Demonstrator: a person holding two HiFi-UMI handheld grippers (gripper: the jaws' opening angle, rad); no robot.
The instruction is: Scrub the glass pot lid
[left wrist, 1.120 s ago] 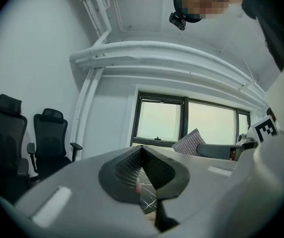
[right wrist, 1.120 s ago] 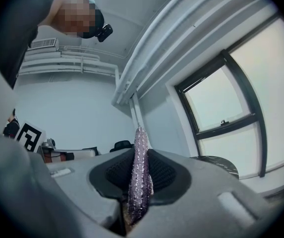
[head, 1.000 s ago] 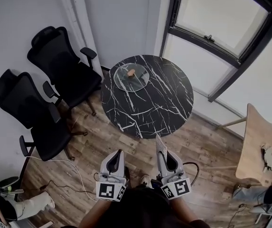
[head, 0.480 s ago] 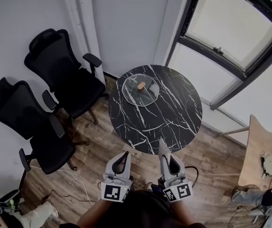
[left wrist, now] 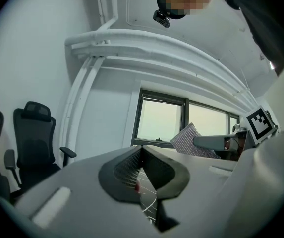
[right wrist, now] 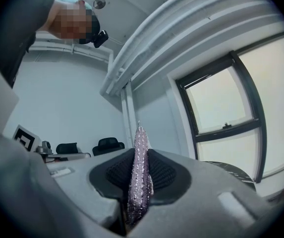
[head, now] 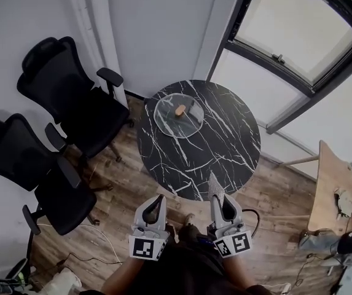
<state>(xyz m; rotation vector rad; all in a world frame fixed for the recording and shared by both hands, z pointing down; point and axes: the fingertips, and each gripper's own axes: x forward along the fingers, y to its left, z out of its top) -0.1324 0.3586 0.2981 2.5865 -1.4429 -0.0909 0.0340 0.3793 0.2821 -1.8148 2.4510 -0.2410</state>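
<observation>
While right gripper (head: 217, 196) pinches scrubber (head: 212, 183), square markers (head: 146, 247) face camera.

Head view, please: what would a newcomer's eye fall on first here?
The round black marbled table at centre, with the glass pot lid lying on its far left part. Below it, the right hand-held gripper clamps a glittery scrub cloth, while the left hand-held gripper is shut and empty.

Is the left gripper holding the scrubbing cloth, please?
No, the left gripper is shut and empty; the sparkly cloth is clamped in the right gripper.
</observation>
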